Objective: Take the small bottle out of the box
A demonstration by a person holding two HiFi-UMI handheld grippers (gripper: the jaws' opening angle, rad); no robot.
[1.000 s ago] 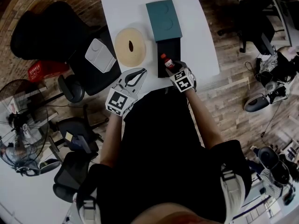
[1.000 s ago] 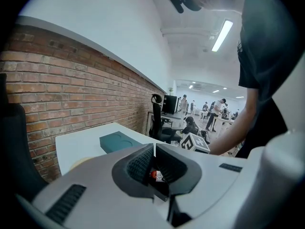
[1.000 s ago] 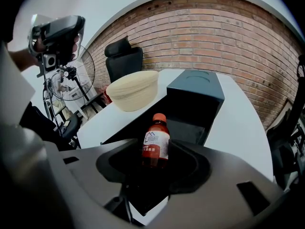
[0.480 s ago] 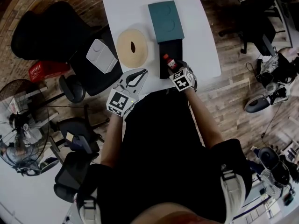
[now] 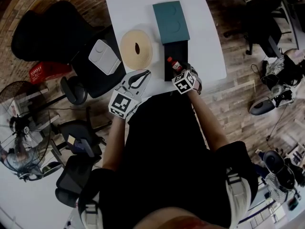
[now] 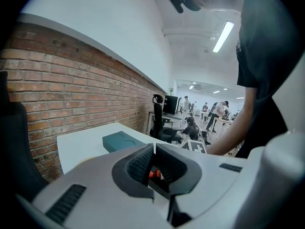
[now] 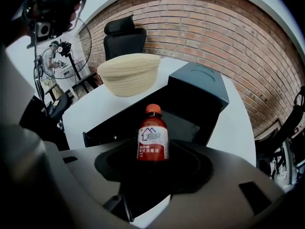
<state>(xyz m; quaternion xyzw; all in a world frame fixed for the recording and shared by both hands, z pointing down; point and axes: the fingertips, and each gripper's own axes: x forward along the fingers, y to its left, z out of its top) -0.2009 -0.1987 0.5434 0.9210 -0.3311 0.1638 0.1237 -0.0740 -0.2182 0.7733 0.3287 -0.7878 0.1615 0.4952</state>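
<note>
Brick wall [image 7: 214,27] behind red, orange-capped small bottle [image 7: 153,140]

— How is the left gripper [image 5: 143,74] set?
— Jaws closed tip to tip with nothing in them, pointing slightly down, left forearm [image 5: 112,137] stretched forward.
— And the right gripper [image 5: 178,71]?
— Tilted steeply down, right forearm [image 5: 207,123] reaching out. Its jaws have just been opening and stand wide, with the small bottle [image 7: 153,137] between them, untouched.
</note>
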